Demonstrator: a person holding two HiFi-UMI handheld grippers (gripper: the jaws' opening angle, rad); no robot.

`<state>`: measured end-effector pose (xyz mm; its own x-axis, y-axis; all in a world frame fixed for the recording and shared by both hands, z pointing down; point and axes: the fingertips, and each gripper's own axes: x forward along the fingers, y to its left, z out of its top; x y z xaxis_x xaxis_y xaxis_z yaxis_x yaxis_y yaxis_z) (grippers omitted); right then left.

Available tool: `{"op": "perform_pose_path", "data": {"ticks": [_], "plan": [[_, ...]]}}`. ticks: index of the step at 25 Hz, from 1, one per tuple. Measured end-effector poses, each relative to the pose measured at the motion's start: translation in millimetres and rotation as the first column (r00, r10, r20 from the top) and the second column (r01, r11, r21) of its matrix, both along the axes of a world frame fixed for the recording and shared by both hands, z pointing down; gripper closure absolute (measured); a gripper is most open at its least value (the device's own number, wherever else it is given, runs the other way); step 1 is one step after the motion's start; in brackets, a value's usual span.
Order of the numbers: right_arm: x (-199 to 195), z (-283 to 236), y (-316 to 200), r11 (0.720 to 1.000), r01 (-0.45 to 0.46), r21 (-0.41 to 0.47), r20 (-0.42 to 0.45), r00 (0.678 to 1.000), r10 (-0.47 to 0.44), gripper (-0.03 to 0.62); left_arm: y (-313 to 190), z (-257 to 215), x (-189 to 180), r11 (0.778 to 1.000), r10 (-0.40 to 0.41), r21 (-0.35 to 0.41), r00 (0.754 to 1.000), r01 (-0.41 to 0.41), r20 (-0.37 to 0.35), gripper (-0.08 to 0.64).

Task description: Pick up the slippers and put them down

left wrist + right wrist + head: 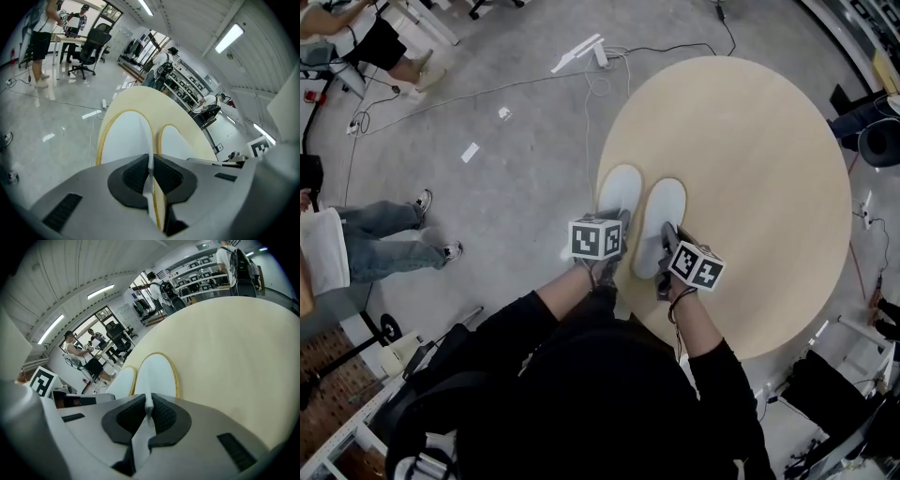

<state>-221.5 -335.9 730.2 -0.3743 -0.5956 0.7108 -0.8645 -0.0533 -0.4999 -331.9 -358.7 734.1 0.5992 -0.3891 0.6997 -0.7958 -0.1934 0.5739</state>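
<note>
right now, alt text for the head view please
From above: a person in black grips two white slippers by their near ends, left tongs on the left slipper, right tongs on the right slipper, side by side at the near edge of a round pale table. Grey floor with cables surrounds it.

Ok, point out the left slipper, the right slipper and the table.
left slipper (620, 190): head view, white toe end.
right slipper (665, 206): head view, white toe end.
table (769, 169): head view, bare top beside the slippers.
</note>
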Motion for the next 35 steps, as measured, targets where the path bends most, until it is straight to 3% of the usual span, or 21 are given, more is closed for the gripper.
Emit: {"op": "perform_pose_path", "data": {"ticks": [11,17,20,23,26,31,35], "plan": [[-10.1,3.2,-2.5,0.999,0.032,-0.013,-0.014,0.999,-0.032,0.557,3.9,4.7,-0.6,0.999,0.033,-0.003,0.999,-0.033,0.012,0.525],[-10.7,4.2,7.0,0.999,0.046,-0.027,-0.028,0.999,-0.047,0.431,10.9,0.8,-3.8,0.998,0.064,0.021,0.997,-0.065,0.045,0.500],[-5.6,-0.7,13.0,0.999,0.028,-0.018,-0.035,0.999,-0.028,0.414,18.3,-1.8,-8.8,0.997,0.068,0.025,0.997,-0.069,0.048,0.443],[-4.8,-8.7,23.8,1.000,0.023,-0.002,-0.029,0.999,-0.023,0.408,33.6,-7.1,-13.8,0.996,0.085,0.011,0.996,-0.085,0.027,0.434],[-3.3,-24.5,34.0,1.000,-0.005,0.023,-0.014,1.000,0.005,0.408,53.7,-15.6,-14.9,0.992,0.122,0.002,0.992,-0.122,0.003,0.434],[-1.3,-53.4,49.4,0.997,-0.046,0.060,0.064,0.997,0.042,0.416,71.3,-47.3,-11.6,0.994,0.101,0.059,0.991,-0.097,-0.086,0.436],[-7.2,-84.1,54.4,0.990,-0.009,0.138,0.057,0.998,0.001,0.521,68.5,-78.8,-7.9,0.988,0.110,0.121,0.982,-0.092,-0.153,0.456]]}}
